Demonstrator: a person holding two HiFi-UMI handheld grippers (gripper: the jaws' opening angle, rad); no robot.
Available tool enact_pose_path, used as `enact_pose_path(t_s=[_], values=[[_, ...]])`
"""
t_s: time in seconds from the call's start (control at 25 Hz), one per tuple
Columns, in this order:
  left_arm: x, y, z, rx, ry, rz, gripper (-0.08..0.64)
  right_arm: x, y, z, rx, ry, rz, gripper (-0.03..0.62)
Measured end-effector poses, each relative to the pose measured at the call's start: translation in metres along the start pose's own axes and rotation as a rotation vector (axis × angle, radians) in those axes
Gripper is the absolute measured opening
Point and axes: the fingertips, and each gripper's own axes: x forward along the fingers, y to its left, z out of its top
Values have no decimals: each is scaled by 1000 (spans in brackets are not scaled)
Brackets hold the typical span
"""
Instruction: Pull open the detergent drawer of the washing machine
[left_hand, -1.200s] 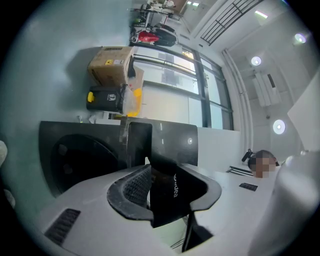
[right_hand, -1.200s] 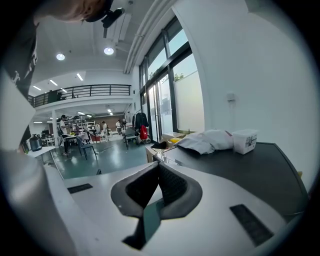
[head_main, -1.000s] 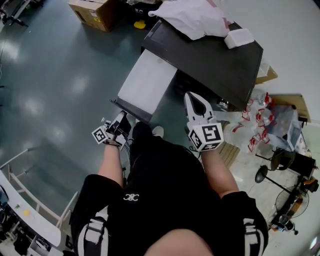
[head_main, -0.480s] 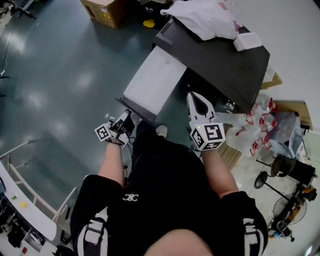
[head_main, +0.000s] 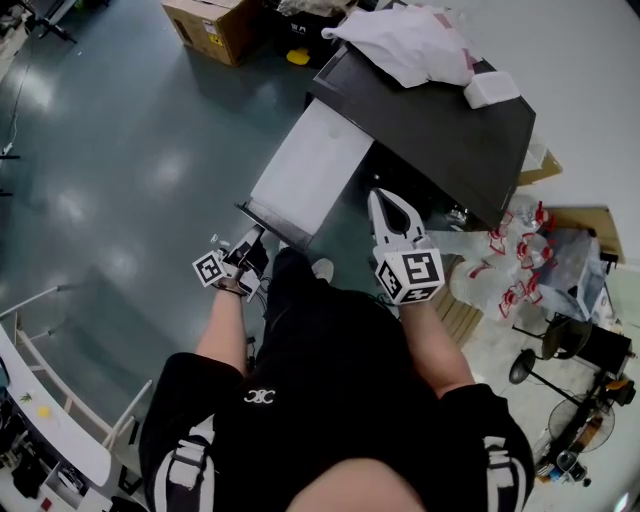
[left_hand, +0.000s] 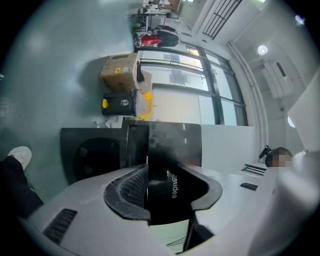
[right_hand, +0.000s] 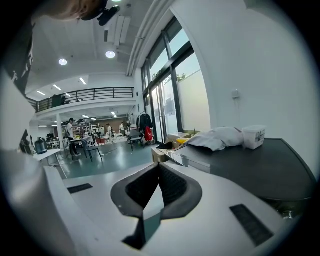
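The black washing machine (head_main: 440, 130) stands ahead of me. Its long pale drawer (head_main: 310, 170) is pulled far out toward me and ends in a dark front edge. My left gripper (head_main: 250, 243) is at that near end. In the left gripper view the drawer's black lettered front (left_hand: 170, 172) fills the gap of the left gripper (left_hand: 167, 187); the jaws have just been opening a little and the ribbed pad lies against it. The machine's round door (left_hand: 92, 160) shows beside it. My right gripper (head_main: 385, 197) hangs shut over the gap beside the drawer, holding nothing (right_hand: 159, 167).
A white cloth bundle (head_main: 400, 40) and a white tub (head_main: 487, 88) lie on the machine's top. A cardboard box (head_main: 210, 25) sits on the floor behind. Plastic bags (head_main: 530, 250) and stands (head_main: 545, 350) crowd the right. A white rack (head_main: 50, 400) is at lower left.
The left gripper has sunk slightly at the drawer's near end. The drawer stands out as far as before. The right gripper has drifted a little; it stays shut.
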Motion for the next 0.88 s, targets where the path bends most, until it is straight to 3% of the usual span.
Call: enact_pose_path(t_s=[0.36, 0.6, 0.68, 0.8, 0.88], values=[[-2, 5, 1, 16, -49, 12, 166, -4, -7, -4, 9, 1, 1, 2], [-18, 2, 10, 105, -98, 178, 158, -10, -16, -2, 34, -16, 12, 2], [-30, -3, 20, 207, -100, 283, 158, -11, -17, -1, 45, -28, 17, 2], [-54, -18, 50, 512, -74, 510, 154, -9, -13, 3, 58, -51, 27, 2], [-61, -42, 70, 680, -92, 601, 140, -5, -6, 8, 56, -70, 36, 2]])
